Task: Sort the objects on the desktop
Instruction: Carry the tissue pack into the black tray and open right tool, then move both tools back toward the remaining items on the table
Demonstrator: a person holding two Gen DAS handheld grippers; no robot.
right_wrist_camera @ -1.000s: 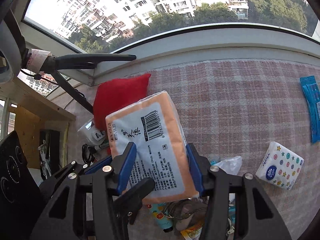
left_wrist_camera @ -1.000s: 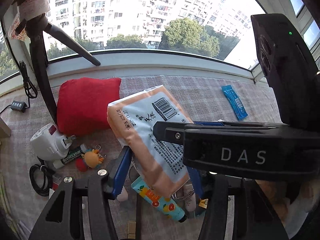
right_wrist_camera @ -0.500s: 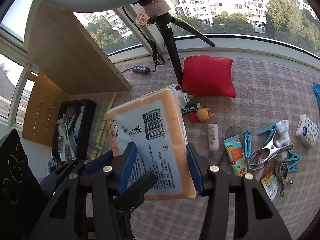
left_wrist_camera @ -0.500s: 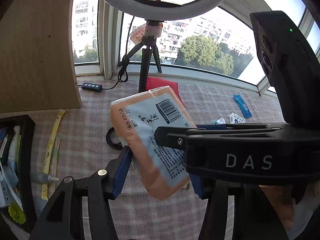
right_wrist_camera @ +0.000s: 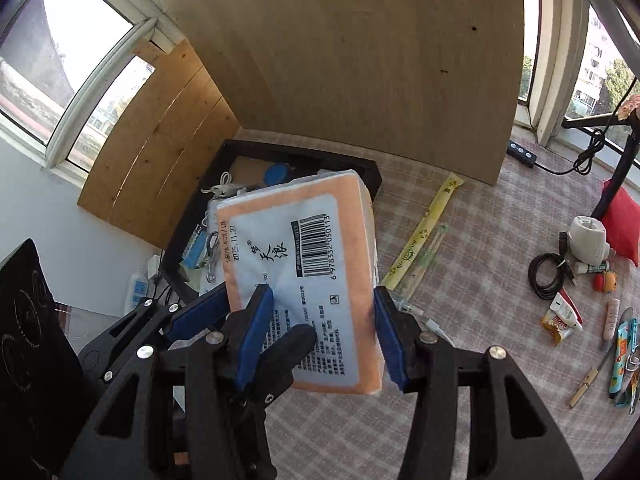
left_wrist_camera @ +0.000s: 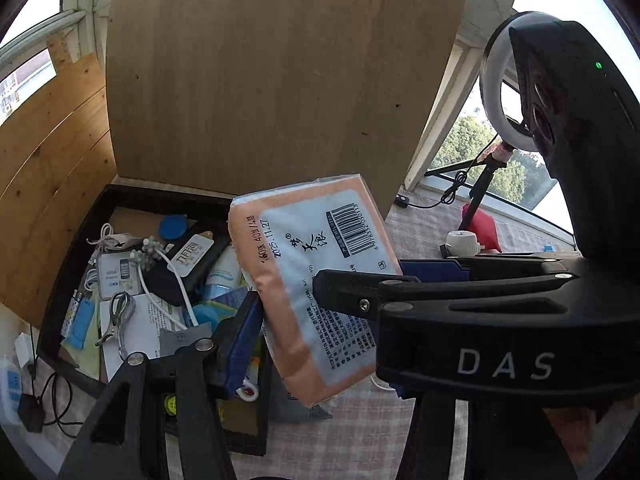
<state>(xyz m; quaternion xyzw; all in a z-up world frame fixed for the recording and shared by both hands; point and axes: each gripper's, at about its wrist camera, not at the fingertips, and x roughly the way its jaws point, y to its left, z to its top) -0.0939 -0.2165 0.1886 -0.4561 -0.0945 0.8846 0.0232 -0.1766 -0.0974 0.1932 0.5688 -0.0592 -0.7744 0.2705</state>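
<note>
An orange and white tissue pack (left_wrist_camera: 316,272) with a barcode is held in the air by both grippers at once. My left gripper (left_wrist_camera: 320,320) is shut on it. My right gripper (right_wrist_camera: 320,332) is shut on the same tissue pack (right_wrist_camera: 304,272), its blue pads on both long sides. The pack hangs above the right edge of a black storage tray (left_wrist_camera: 76,272) filled with several small items, also seen in the right wrist view (right_wrist_camera: 192,216).
A brown board (left_wrist_camera: 272,80) stands behind the tray. On the checked cloth (right_wrist_camera: 480,280) lie a yellow chopstick sleeve (right_wrist_camera: 424,232), a black cable coil (right_wrist_camera: 548,272), a white plug adapter (right_wrist_camera: 588,236), a red cushion (right_wrist_camera: 624,216) and several small items at right.
Both grippers have swung left with the tissue pack, from over the red cushion and scattered items to above the black tray. The grip has not changed.
</note>
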